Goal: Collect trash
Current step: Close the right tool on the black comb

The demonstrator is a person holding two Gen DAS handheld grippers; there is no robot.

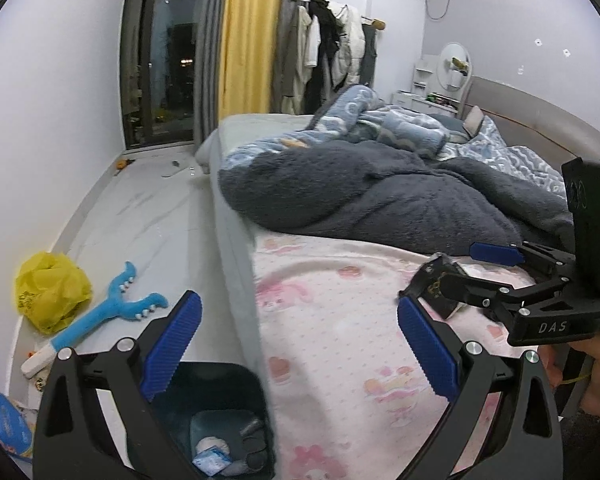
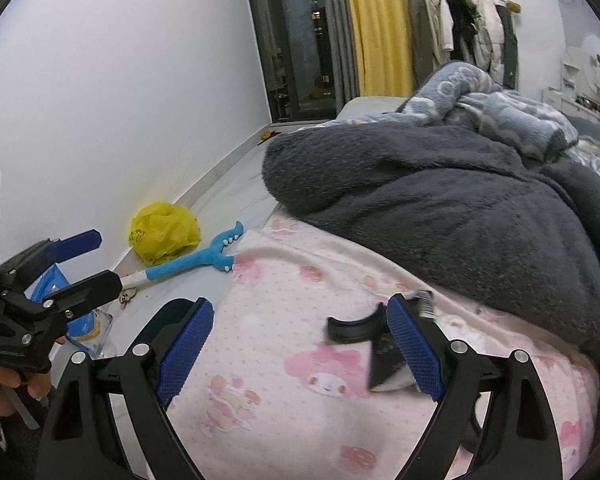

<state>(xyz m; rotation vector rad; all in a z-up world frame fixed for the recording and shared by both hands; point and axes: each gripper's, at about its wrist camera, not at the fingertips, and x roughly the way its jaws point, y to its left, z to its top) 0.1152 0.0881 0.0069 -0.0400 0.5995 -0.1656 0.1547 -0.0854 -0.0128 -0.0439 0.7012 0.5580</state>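
2 grippers over the bed's edge, both released.

The bed, under a pink cartoon sheet and a heaped dark grey blanket, fills most of the room. On the floor beside it stands a dark bin with scraps inside; a crumpled yellow bag lies by the wall. The left gripper and right gripper have their blue fingers spread, grasping nothing. A black wrapper lies on the sheet by the right gripper's fingers.
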